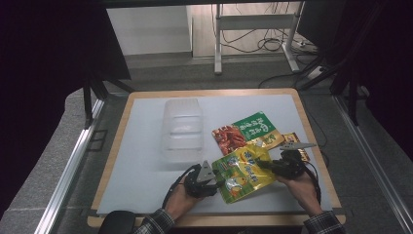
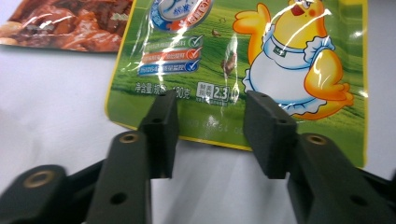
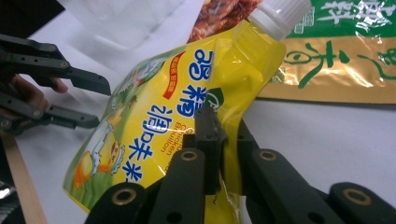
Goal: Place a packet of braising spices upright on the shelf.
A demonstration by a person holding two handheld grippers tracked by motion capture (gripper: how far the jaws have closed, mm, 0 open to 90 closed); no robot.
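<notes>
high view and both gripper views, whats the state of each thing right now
yellow spout pouch: white cap on, lifted at one side, clamped at that edge
right gripper: jaws shut on the pouch
left gripper: jaws open, apart from the pouch edge
clear plastic box: empty, no lid
red and green snack bag: lying flat, sealed

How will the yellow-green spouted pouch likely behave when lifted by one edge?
The yellow-green pouch will probably flop: its film creases where the right gripper pinches it. The glossy surface may be slippery. The white cap end may sag.
</notes>
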